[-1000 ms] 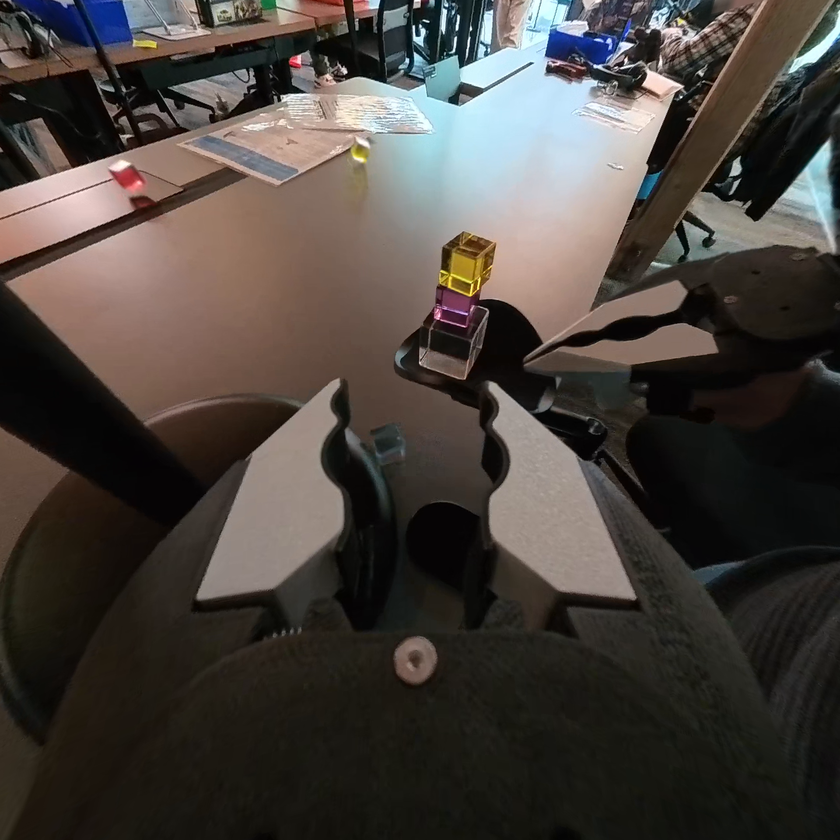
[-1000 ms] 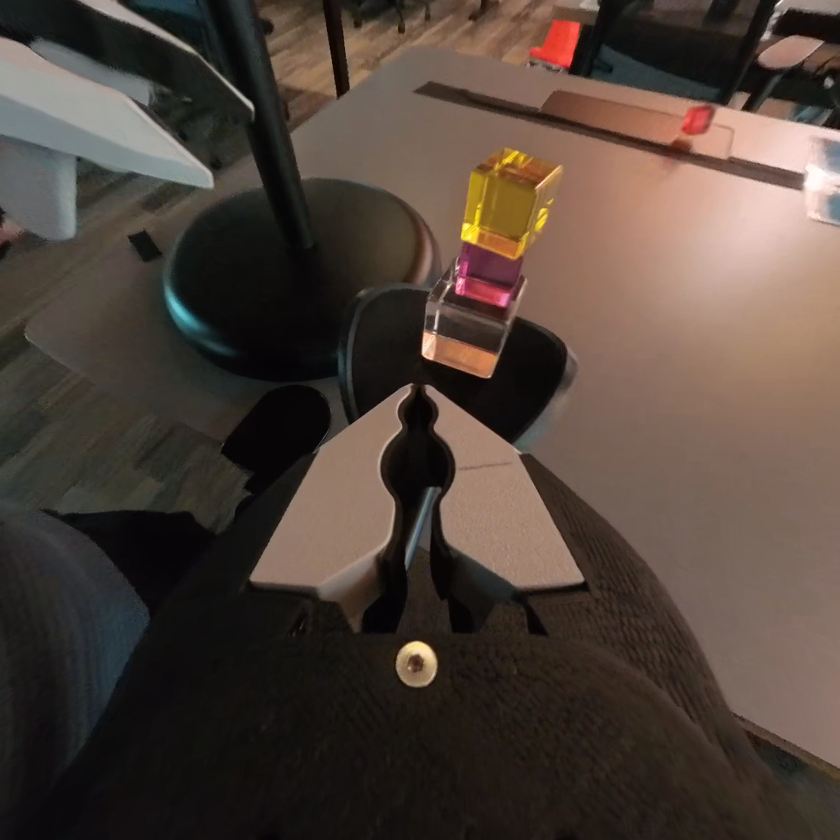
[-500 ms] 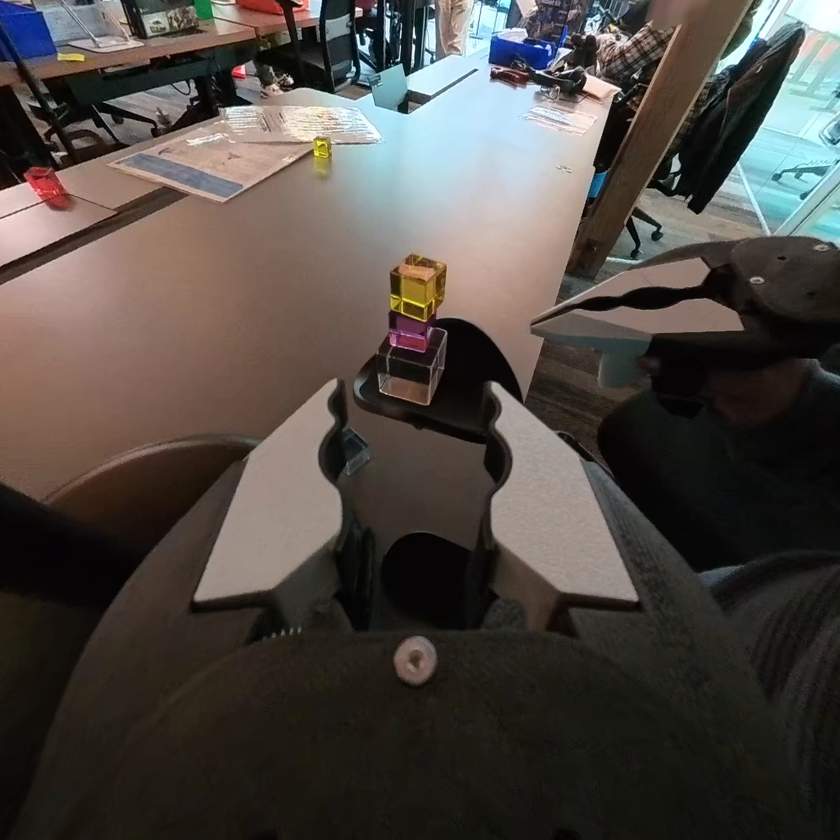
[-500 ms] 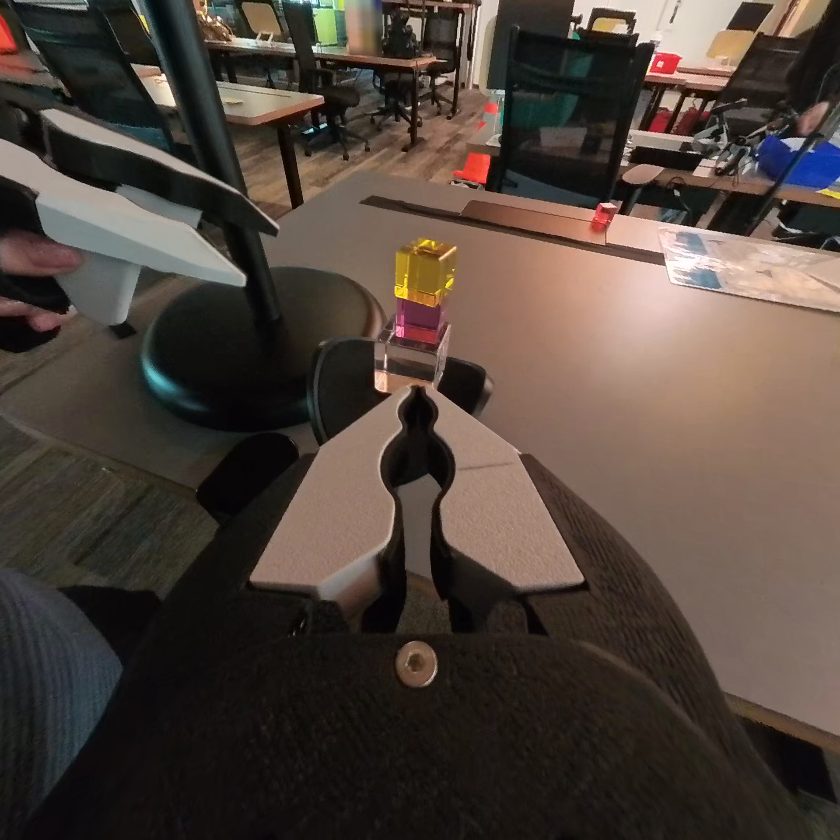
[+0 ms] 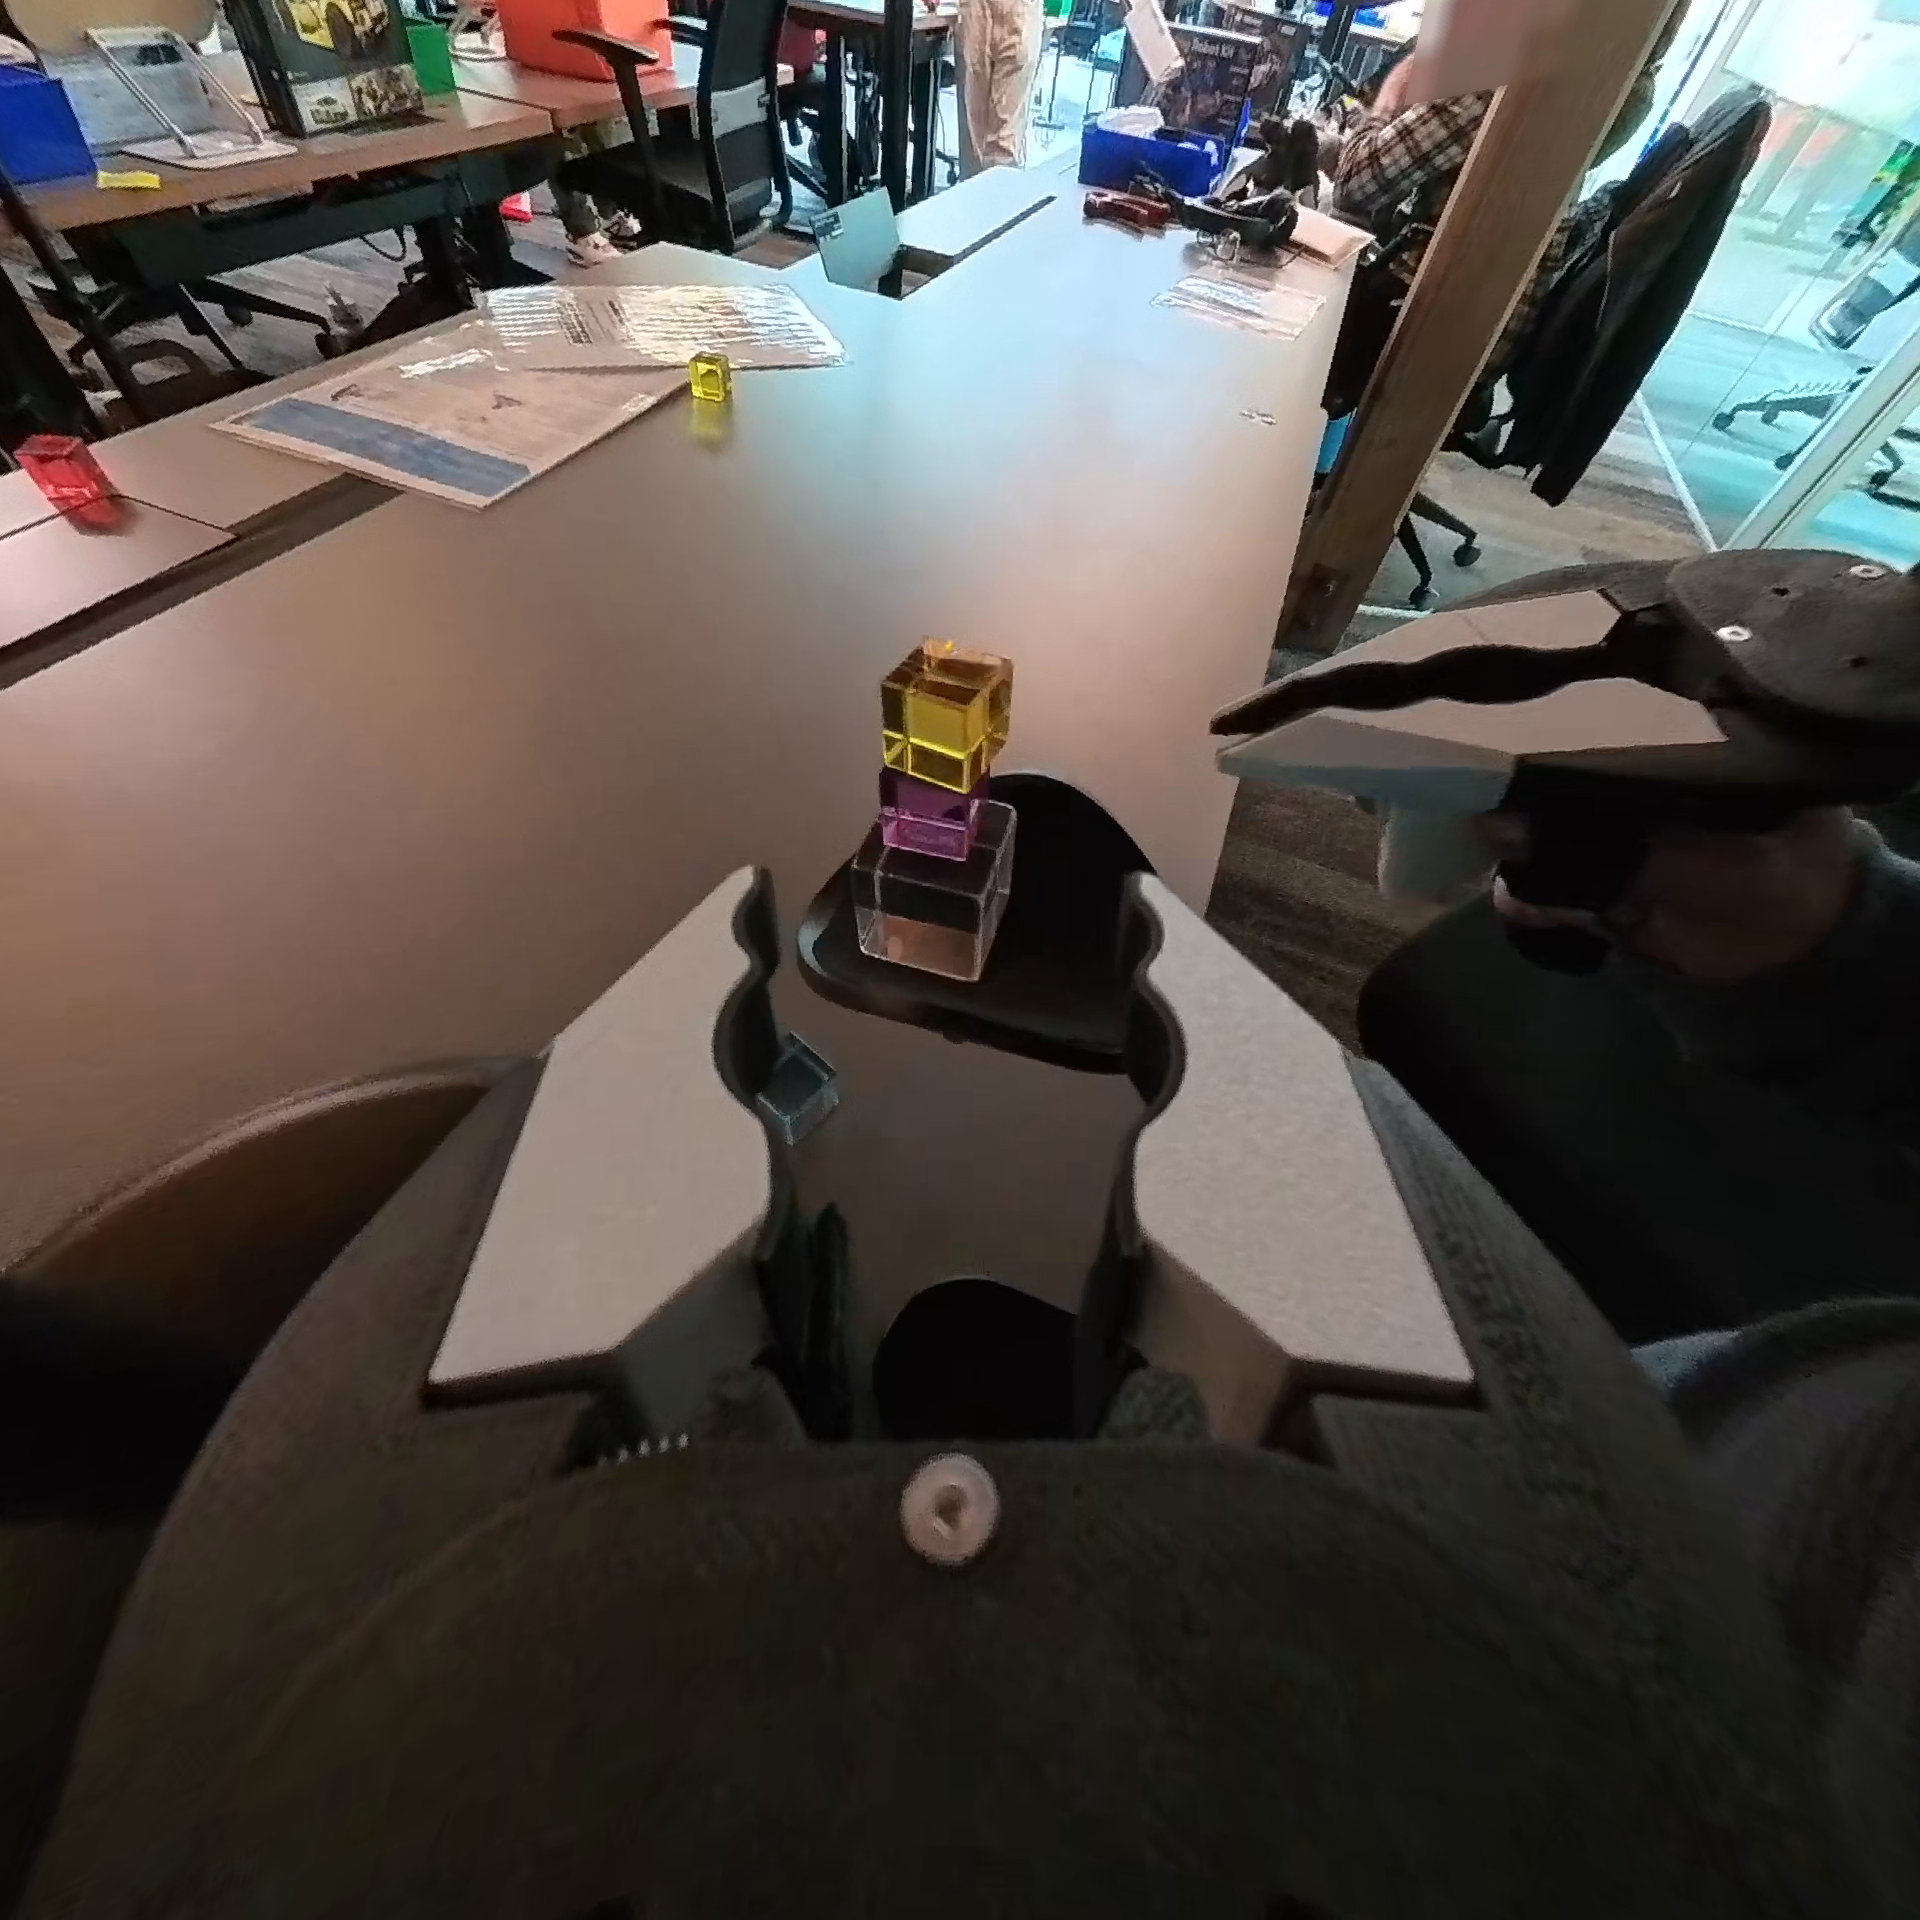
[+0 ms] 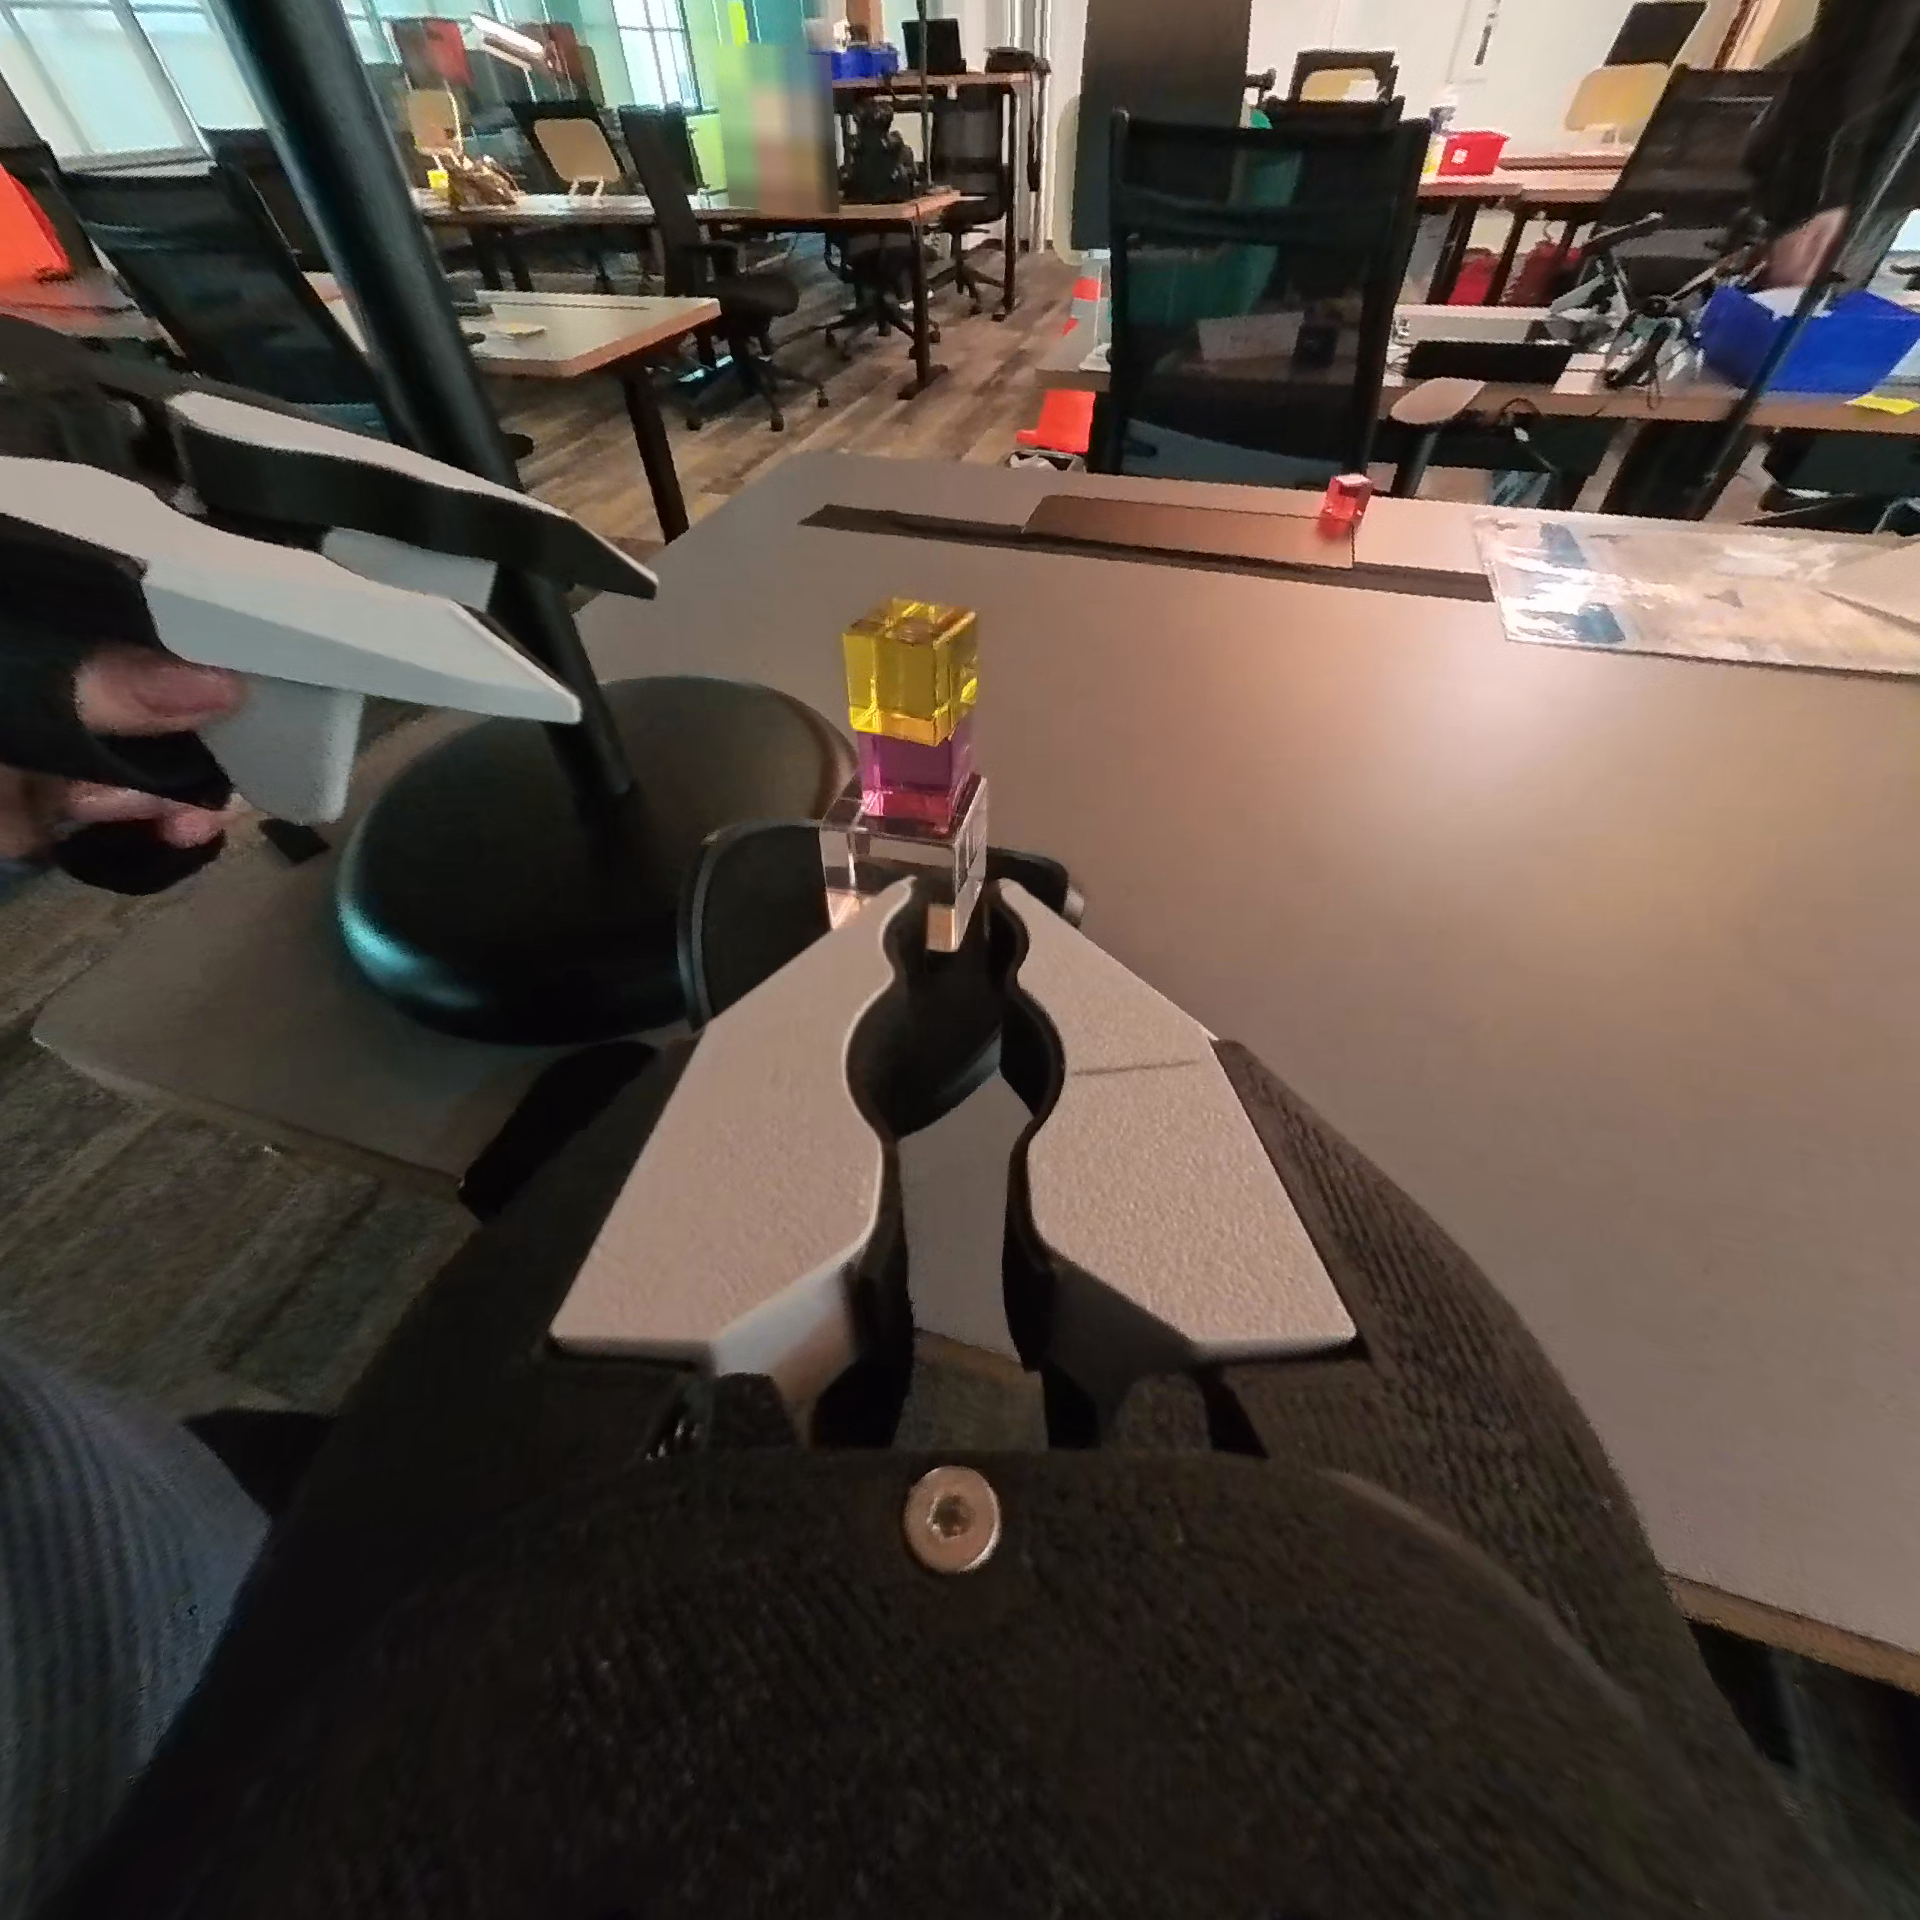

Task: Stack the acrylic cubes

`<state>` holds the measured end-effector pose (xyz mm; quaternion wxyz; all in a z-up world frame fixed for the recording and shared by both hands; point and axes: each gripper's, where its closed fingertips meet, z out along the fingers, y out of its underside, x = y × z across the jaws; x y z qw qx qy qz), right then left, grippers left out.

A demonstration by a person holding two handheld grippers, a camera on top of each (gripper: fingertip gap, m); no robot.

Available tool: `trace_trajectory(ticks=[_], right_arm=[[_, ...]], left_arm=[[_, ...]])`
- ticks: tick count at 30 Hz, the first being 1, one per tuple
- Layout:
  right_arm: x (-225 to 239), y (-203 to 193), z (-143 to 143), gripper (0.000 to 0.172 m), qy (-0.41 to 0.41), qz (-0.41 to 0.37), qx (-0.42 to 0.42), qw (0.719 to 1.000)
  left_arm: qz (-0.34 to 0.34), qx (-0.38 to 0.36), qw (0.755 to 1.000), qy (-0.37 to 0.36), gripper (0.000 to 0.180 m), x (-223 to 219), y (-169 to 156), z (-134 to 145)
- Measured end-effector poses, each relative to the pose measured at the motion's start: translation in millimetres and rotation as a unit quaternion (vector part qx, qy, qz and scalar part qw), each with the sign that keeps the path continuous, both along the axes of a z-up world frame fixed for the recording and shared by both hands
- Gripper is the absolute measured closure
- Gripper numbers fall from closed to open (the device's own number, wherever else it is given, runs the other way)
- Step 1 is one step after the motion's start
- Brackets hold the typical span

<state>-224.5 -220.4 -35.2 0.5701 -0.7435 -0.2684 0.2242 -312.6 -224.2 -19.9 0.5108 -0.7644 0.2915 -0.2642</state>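
A stack of three see-through cubes stands on a black pad [image 5: 1049, 997] at the table's near edge: a clear cube [image 5: 932, 904] at the bottom, a purple cube [image 5: 932, 816] in the middle and a yellow cube [image 5: 945, 717] on top. My left gripper [image 5: 945, 894] is wide open and empty, just short of the stack. A small bluish clear cube [image 5: 798, 1086] lies on the table by its left finger. My right gripper [image 6: 956, 883] has its fingertips slightly parted and holds nothing. It is near the clear cube [image 6: 904, 862] without touching it, and shows at the right of the left wrist view [image 5: 1226, 727].
A black stand base [image 6: 540, 883] with a pole sits left of the stack. A small yellow cube [image 5: 712, 376], a red cube [image 5: 64, 481] and papers [image 5: 447, 421] lie farther back on the table [image 5: 416, 727]. A wooden post [image 5: 1434, 343] stands at the right edge.
My right gripper's fingers, shut in the earlier frames, have parted a little. My left gripper's jaws have widened slightly. Both views have tilted up. The stack has not moved.
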Motion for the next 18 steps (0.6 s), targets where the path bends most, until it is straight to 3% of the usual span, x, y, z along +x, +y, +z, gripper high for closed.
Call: trace_trajectory(ticks=[5,14,18], right_arm=[[-4,5,0,0.153,0.008,0.009,-0.017,1.0],[-4,7,0,0.15,-0.001,0.018,-0.016,1.0],[-14,5,-16,0.172,-0.065,0.056,-0.026,0.996]], left_arm=[[-0.003,-0.009,1.0,-0.006,0.111,5,6,-5],[-0.001,-0.009,1.0,-0.013,0.11,8,9,-7],[0.007,-0.005,1.0,-0.011,0.11,4,11,-6]])
